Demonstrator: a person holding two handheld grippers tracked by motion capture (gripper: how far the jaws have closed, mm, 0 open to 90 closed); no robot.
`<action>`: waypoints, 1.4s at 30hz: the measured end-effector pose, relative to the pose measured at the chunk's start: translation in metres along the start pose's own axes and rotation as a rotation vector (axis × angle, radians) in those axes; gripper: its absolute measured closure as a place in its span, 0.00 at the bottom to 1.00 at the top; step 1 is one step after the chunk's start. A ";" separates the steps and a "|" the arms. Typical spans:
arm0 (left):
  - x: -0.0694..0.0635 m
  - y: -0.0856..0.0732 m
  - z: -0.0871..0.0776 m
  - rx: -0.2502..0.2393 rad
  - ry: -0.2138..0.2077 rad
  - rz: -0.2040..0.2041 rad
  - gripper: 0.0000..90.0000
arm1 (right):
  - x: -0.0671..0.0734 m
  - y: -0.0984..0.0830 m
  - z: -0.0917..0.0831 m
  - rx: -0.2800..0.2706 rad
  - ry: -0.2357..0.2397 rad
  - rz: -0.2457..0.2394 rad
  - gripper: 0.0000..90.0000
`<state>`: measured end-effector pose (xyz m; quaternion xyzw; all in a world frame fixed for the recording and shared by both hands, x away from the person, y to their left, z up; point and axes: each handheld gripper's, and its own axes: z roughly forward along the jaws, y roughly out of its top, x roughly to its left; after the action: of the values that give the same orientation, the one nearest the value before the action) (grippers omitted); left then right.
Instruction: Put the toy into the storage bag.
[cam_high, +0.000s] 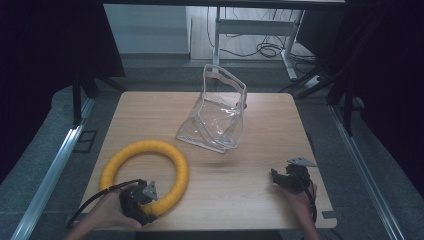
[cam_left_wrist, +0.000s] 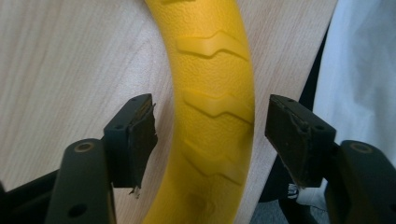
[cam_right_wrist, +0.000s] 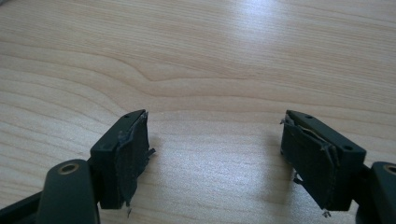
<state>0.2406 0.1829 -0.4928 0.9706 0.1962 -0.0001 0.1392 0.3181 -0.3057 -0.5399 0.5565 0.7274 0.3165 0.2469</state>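
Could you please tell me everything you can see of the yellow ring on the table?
The yellow ring is a thick, closed hoop lying flat on the front left part of the wooden table. Its surface looks like matte, finely grained rubber or foam, with raised zigzag ridges across it, clear in the left gripper view. The left gripper straddles the ring's near rim with its jaws open, one on each side, not touching it. The clear plastic pouch stands apart behind it.
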 end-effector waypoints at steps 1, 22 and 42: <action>0.000 0.001 0.002 0.010 0.005 0.000 0.39 | 0.000 0.000 0.000 0.000 0.000 0.000 0.26; -0.002 0.007 0.011 0.048 0.003 -0.007 0.57 | 0.000 0.000 0.000 0.000 -0.002 0.000 0.27; 0.036 -0.001 -0.063 -0.378 -0.196 -0.188 0.57 | 0.000 0.000 0.000 0.002 -0.007 0.005 0.27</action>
<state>0.2694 0.2147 -0.4341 0.9000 0.2681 -0.0706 0.3365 0.3179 -0.3056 -0.5397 0.5596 0.7256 0.3144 0.2480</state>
